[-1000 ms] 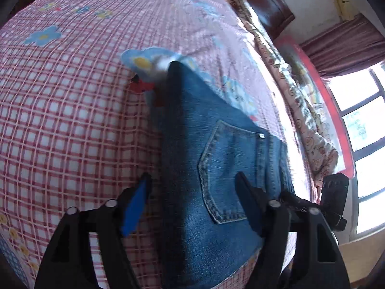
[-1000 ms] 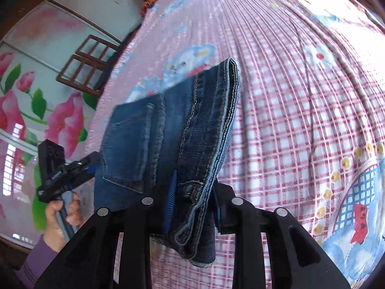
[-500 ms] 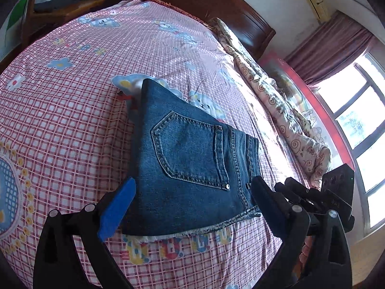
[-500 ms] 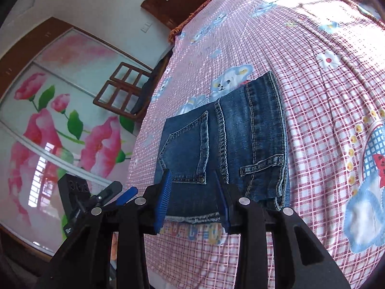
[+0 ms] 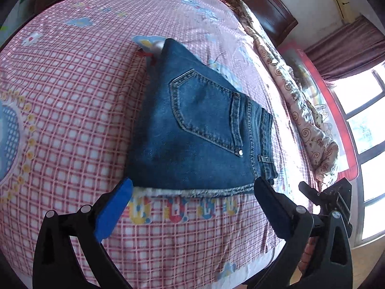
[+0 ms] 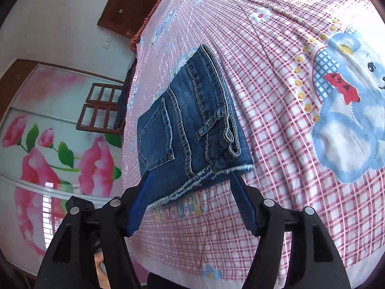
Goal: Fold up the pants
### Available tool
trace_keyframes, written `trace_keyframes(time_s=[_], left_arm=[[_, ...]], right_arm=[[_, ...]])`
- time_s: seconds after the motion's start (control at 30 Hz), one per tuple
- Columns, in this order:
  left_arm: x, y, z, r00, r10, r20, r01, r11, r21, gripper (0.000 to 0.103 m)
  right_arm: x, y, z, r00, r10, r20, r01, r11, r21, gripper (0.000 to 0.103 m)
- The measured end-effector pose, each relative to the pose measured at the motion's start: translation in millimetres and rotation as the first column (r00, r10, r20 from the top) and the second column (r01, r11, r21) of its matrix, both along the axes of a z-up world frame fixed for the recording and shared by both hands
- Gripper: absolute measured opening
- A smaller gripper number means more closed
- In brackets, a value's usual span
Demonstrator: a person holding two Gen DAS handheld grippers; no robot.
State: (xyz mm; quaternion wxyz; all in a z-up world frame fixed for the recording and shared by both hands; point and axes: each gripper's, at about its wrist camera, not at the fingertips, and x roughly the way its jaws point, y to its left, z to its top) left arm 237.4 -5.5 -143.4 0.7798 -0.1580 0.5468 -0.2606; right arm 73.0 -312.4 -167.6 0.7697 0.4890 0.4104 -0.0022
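Note:
The blue jeans [image 5: 197,130] lie folded into a compact stack on the pink checked bedsheet [image 5: 72,96], back pocket up and frayed hem toward me. My left gripper [image 5: 193,183] hovers just short of that hem. Its jaws are opening wide, and no pad touches the denim. In the right wrist view the same jeans [image 6: 192,125] lie beyond my right gripper [image 6: 191,175]. Its jaws are also opening, with the blue pads [image 6: 137,207] clear of the cloth. Each gripper shows in the other's view: the right gripper [image 5: 332,192] and the left gripper [image 6: 77,204].
A rolled patterned quilt [image 5: 308,120] lies along the bed's far side by a window [image 5: 365,125]. A dark wooden headboard [image 5: 276,7] stands at the top. A wooden chair [image 6: 101,110] and a flower-painted wardrobe [image 6: 60,156] stand beside the bed. The bed's near edge [image 6: 216,272] is just below the grippers.
The right gripper let go of the folded denim edge and spread its jaws. Both grippers drew back and rose from the jeans, which now lie flat. The left jaws widened further.

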Motion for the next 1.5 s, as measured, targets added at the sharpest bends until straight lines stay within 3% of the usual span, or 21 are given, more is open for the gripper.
trace_keyframes(time_s=[0.17,0.23,0.37,0.47,0.63,0.77,1.03,1.17,1.23,1.33,1.4,1.43,1.5], left_arm=[[-42.7,51.4,-13.7,0.993,0.112,-0.028,-0.107,0.982,0.153,0.101],[-56.5,64.8,-17.6,0.988,0.153,-0.021,-0.144,0.962,0.230,0.101],[-82.0,62.5,-7.9,0.982,0.166,0.090,-0.187,0.920,0.345,0.101],[-100.5,43.5,3.8,0.978,0.101,0.184,-0.168,0.900,0.401,0.101],[-120.0,17.4,22.8,0.968,0.044,0.247,-0.145,0.901,0.409,0.101],[-128.5,2.5,42.4,0.944,0.021,0.329,-0.175,0.877,0.448,0.101],[-136.5,-5.1,74.0,0.900,0.017,0.437,-0.219,0.882,0.417,0.101],[-143.8,-7.8,87.3,0.843,0.023,0.537,-0.264,0.889,0.375,0.101],[-149.1,-9.3,94.9,0.786,0.033,0.617,-0.300,0.894,0.334,0.101],[-158.2,-12.9,106.2,0.670,0.045,0.741,-0.350,0.900,0.261,0.101],[-161.1,-18.0,111.3,0.625,0.051,0.779,-0.375,0.894,0.243,0.101],[-162.4,-18.7,113.8,0.611,0.060,0.789,-0.380,0.897,0.225,0.101],[-169.4,-16.8,118.3,0.559,0.087,0.825,-0.390,0.905,0.169,0.101]], right_arm=[[-32.0,14.8,-3.0,0.996,0.001,-0.092,-0.006,0.999,-0.050,0.080],[-38.2,24.7,-0.6,0.993,0.020,-0.116,-0.031,0.995,-0.098,0.080],[-39.9,55.9,10.6,0.985,0.074,-0.156,-0.108,0.968,-0.225,0.080],[-39.9,74.3,16.1,0.979,0.121,-0.161,-0.163,0.948,-0.275,0.080],[-45.3,103.0,21.2,0.971,0.139,-0.195,-0.208,0.895,-0.395,0.080],[-49.7,116.1,23.8,0.964,0.146,-0.220,-0.241,0.831,-0.502,0.080],[-37.3,130.2,46.1,0.968,0.188,-0.168,-0.251,0.757,-0.603,0.080],[-39.3,139.8,77.1,0.986,0.164,-0.036,-0.139,0.680,-0.720,0.080],[-45.4,148.8,97.2,0.985,0.150,0.088,-0.024,0.619,-0.785,0.080],[-55.6,162.0,120.2,0.959,0.154,0.237,0.124,0.524,-0.843,0.080],[-58.7,165.0,128.1,0.946,0.144,0.290,0.184,0.499,-0.847,0.080],[-62.4,164.7,131.8,0.933,0.147,0.329,0.215,0.505,-0.836,0.080],[-65.8,164.0,136.0,0.928,0.122,0.352,0.250,0.496,-0.832,0.080]])
